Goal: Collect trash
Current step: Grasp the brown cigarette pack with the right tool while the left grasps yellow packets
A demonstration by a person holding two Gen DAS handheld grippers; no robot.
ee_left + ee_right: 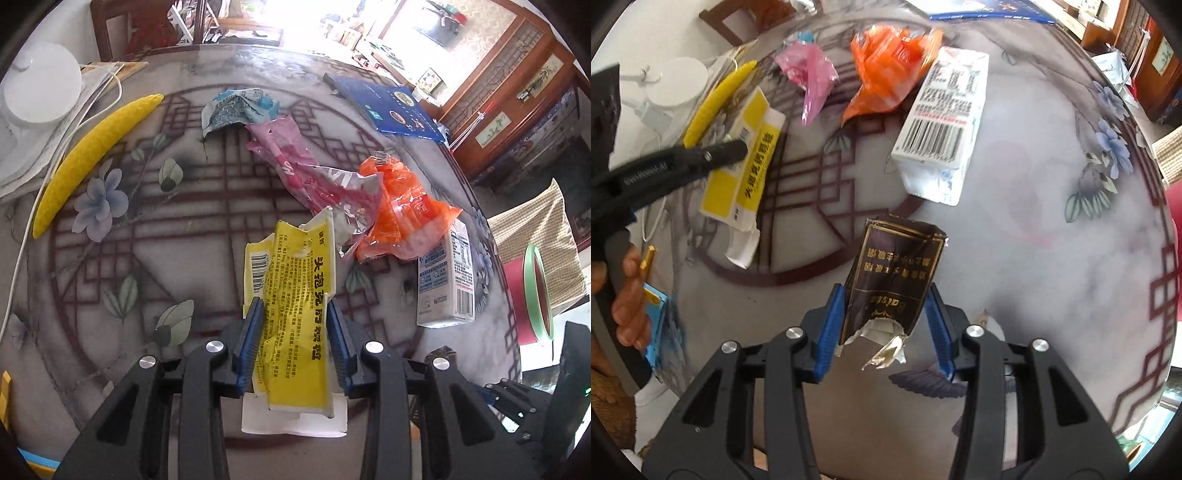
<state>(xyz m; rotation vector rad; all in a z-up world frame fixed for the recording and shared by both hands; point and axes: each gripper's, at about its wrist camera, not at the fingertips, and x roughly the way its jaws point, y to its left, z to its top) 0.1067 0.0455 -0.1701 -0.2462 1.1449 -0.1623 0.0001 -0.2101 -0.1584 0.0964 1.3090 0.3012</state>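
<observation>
A yellow foil packet (295, 295) with black print stands between the blue pads of my left gripper (295, 306), which is shut on it over the table. The right wrist view shows the same packet (746, 166) at the left, with a hand on that gripper's handle. My right gripper (886, 291) is shut on a dark, torn cigarette pack (894, 280), its pads against both sides. An orange wrapper (402, 206), a pink wrapper (291, 162), a blue-and-white wrapper (236, 109) and a white milk carton (447, 280) lie on the table beyond.
A patterned round table (184, 206) carries a long yellow banana-shaped thing (92, 158), a white round lamp base (40, 85) with papers and a cable, and a blue book (391, 107). Past the right edge stands a red bin with a green rim (535, 291).
</observation>
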